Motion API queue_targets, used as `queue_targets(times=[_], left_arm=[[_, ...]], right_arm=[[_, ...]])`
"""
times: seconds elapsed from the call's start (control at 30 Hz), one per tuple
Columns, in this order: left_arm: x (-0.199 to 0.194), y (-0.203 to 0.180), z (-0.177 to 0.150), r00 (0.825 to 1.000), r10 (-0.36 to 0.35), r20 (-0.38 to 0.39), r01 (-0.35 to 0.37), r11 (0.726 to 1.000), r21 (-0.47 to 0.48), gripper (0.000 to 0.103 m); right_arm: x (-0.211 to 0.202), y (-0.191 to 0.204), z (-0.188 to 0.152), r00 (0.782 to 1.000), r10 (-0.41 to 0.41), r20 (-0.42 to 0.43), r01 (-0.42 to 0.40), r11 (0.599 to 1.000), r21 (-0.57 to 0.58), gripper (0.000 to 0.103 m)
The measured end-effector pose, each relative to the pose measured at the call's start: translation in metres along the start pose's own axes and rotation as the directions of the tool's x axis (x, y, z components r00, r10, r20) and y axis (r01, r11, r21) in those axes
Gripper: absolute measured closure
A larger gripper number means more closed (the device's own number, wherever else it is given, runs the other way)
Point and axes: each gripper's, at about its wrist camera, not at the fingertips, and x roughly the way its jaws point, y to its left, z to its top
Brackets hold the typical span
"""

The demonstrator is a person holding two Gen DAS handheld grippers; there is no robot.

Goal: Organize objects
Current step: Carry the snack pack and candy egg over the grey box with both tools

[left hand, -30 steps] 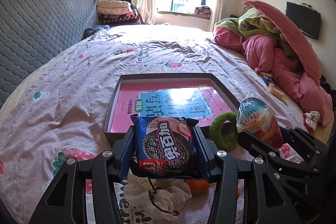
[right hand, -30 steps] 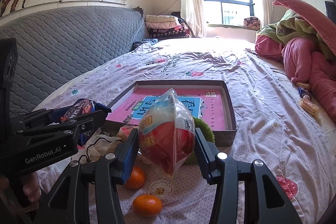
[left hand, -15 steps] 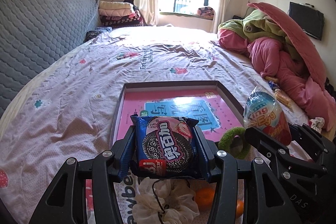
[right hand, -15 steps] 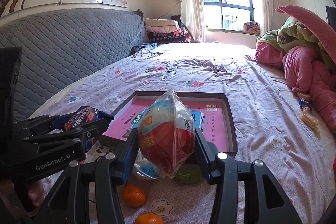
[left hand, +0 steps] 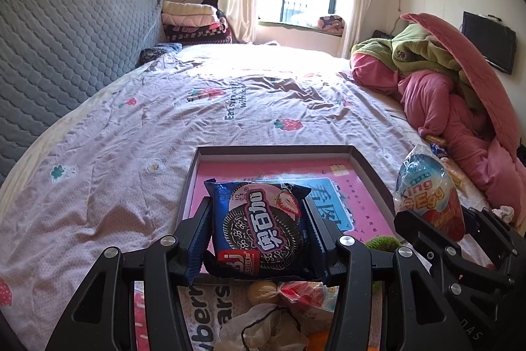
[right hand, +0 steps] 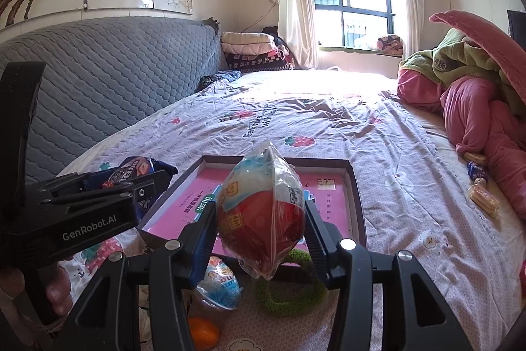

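One bed [left hand: 138, 134] w/ strawberry-print sheet, shallow box tray [left hand: 373, 176] w/ pink liner lying on it. Left tongs [left hand: 261, 234] clamped on blue cookie pack [left hand: 259, 229], held above tray's near edge. Right tongs [right hand: 261, 229] clamped on wrapped egg toy [right hand: 263, 213], also over tray front. Below on sheet: green ring [right hand: 289, 295], blue-wrapped egg [right hand: 222, 288], orange [right hand: 202, 331].

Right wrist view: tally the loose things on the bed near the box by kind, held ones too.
Egg packs: 2, one held, one lying
Cookie pack: 1
Oranges: 1
Green rings: 1
Total: 5
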Motion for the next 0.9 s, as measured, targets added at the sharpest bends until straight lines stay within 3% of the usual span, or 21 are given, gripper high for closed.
queue_targets(times=[0.5, 0.9], left_arm=[[0.012, 0.001, 0.028, 1.0, 0.0, 0.02, 0.0, 1.0, -0.002, 0.049], [0.035, 0.002, 0.04, 1.0, 0.025, -0.002, -0.025, 1.0, 0.019, 0.049]], right_arm=[[0.007, -0.007, 0.042, 0.995, -0.052, 0.083, 0.052, 0.999, -0.004, 0.052], [0.031, -0.018, 0.056, 0.998, -0.043, 0.05, 0.042, 0.999, 0.032, 0.052]])
